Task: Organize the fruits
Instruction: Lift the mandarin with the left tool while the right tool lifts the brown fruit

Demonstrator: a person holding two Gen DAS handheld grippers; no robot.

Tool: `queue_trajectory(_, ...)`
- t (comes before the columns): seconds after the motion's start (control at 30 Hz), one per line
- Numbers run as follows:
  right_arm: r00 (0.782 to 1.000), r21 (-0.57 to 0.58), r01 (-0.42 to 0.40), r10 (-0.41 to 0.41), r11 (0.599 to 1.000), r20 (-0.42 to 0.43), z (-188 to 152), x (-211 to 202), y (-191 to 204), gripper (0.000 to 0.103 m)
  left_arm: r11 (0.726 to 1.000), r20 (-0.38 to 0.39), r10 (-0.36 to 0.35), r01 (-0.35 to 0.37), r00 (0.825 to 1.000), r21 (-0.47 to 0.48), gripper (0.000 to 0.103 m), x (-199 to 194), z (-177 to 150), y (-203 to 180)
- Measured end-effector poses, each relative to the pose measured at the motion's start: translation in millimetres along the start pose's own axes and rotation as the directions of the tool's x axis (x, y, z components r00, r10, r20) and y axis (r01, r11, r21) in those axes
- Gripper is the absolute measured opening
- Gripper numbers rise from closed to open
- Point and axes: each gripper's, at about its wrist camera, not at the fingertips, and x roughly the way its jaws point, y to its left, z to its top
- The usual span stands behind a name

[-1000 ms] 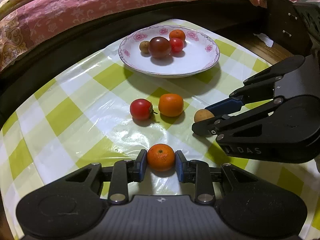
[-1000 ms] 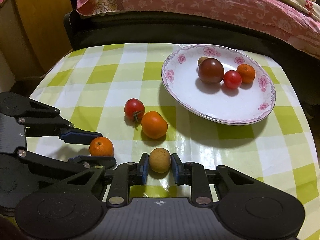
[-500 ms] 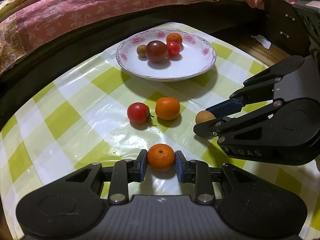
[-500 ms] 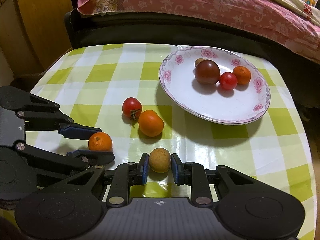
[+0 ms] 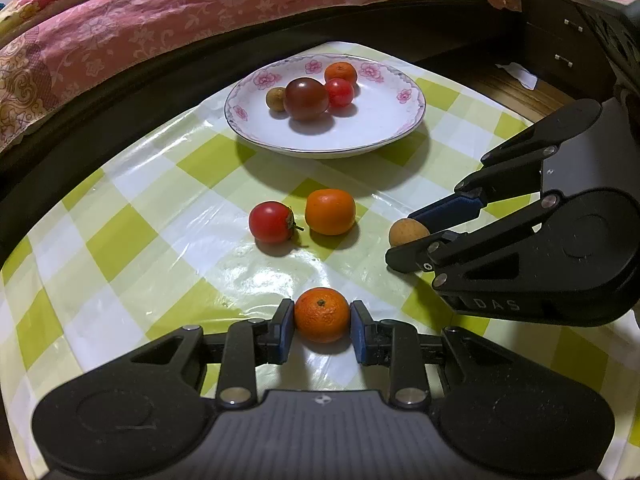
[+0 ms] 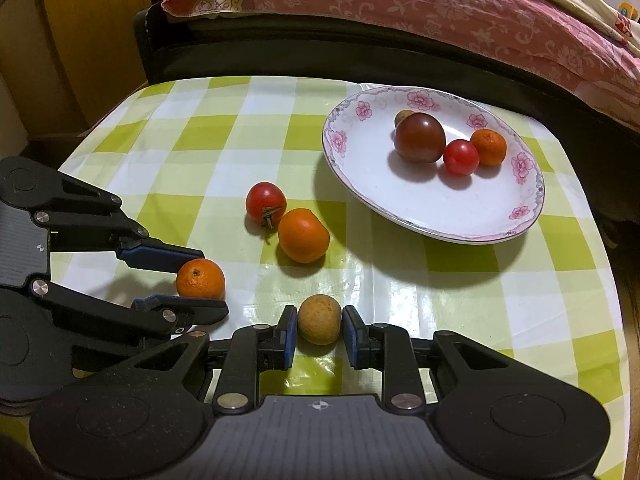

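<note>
My left gripper [image 5: 322, 326] is shut on a small orange mandarin [image 5: 322, 314], held just above the checked tablecloth. My right gripper [image 6: 319, 332] is shut on a tan round fruit [image 6: 319, 319], also raised slightly. In the right wrist view the left gripper [image 6: 188, 280] holds the mandarin [image 6: 200, 279]. In the left wrist view the right gripper [image 5: 412, 236] holds the tan fruit [image 5: 407, 232]. A white floral plate [image 5: 384, 128] [image 6: 460, 216] holds a dark tomato, a red tomato, a mandarin and a tan fruit. A red tomato [image 5: 271, 222] and an orange [image 5: 330, 211] lie on the cloth.
The table wears a green and white checked plastic cloth [image 5: 132, 236]. A bed with a pink floral cover [image 5: 160, 8] stands behind the table. A dark cabinet [image 5: 560, 52] is at the far right. A wooden cupboard [image 6: 80, 20] stands at the left in the right wrist view.
Both grippers have lifted and drawn back with their fruits; the plate and the loose tomato and orange now look farther away.
</note>
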Motion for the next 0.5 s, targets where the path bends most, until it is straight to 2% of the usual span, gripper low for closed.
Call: queue_trajectory(0.5, 1.000, -0.024, -0.001, 0.001, 1.000, -0.002, -0.7, -1.0, 1.6, 0.021, 1.000, 0.013, 0.003, -0.002, 1.000, -0.005, 0.036, -4.2, 3.2, 1.2)
